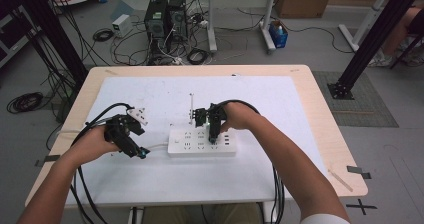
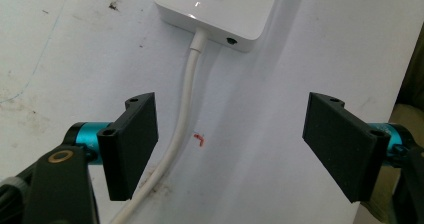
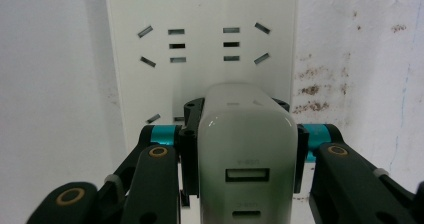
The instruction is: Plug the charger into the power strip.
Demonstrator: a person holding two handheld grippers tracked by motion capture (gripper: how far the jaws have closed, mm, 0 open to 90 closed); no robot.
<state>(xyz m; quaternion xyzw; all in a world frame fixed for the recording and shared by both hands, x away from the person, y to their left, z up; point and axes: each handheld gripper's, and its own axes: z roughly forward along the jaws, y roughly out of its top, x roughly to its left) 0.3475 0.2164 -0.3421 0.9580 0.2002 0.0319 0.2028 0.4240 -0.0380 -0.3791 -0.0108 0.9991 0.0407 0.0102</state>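
Observation:
A white power strip point(image 1: 201, 142) lies mid-table on a white mat; its socket face point(image 3: 200, 49) fills the right gripper view. My right gripper point(image 3: 240, 139) is shut on a white USB charger point(image 3: 247, 149), held right above the strip's sockets; in the high view the right gripper point(image 1: 214, 134) points down onto the strip. Whether the charger's prongs are in a socket is hidden. My left gripper point(image 2: 230, 144) stands open over the strip's white cord point(image 2: 182, 114), just short of the strip's switch end point(image 2: 220, 9). In the high view the left gripper point(image 1: 135, 146) sits left of the strip.
A thin white stick point(image 1: 191, 106) lies behind the strip. A small white object point(image 1: 140, 115) sits by the left hand. Black cables point(image 1: 100, 119) trail from both grippers. A red mark point(image 2: 200, 139) is on the mat. The table's wooden rim point(image 1: 340, 149) surrounds the mat.

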